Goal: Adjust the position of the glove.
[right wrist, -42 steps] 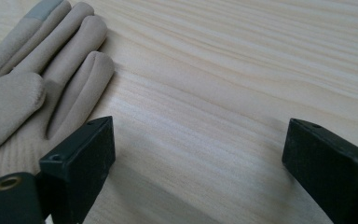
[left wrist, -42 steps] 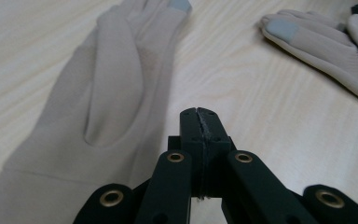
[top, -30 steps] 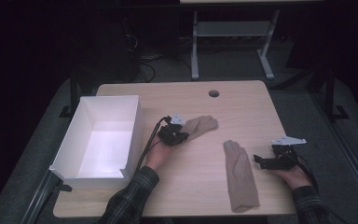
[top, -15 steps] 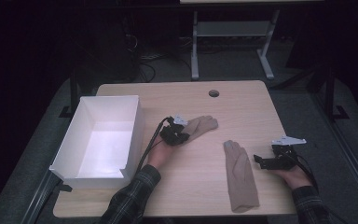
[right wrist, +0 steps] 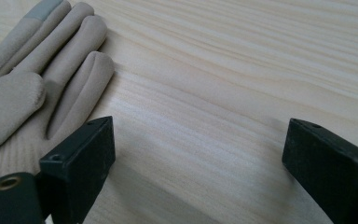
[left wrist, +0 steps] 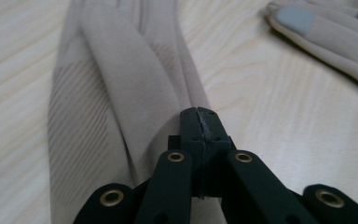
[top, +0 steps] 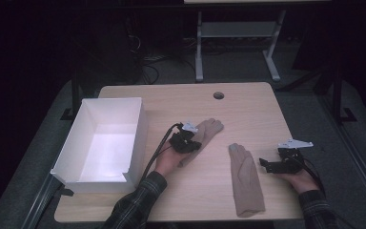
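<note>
Two gloves: both are lying on the counter [top: 248, 102]; the far glove [top: 205, 133] is sitting near the middle, the near glove [top: 246, 179] toward the person's right
Left gripper [top: 187, 141]: its fingers are pressing together on a fold of the far glove's edge; in the left gripper view the black tips are meeting with the beige cloth [left wrist: 121, 93] pinched at their left side
Right gripper [top: 272, 164]: its fingers are standing wide apart over bare wood, gripping nothing; it is resting just beside the near glove's right edge
Long axes: the far glove is running diagonally, fingertips pointing away and to the right; the near glove is lying lengthwise, grey-tipped fingertips away from the person, cuff toward them
Key relation: from the right gripper's own camera the near glove [right wrist: 37, 74] is lying to the left of the open fingers, not between them; the right hand is the nearer one to it
Bin [top: 138, 129]: the white bin is sitting at the left; the left hand is working just beside it
Likely step: the far glove is probably heading for the bin, though the pictures are not settling that
</note>
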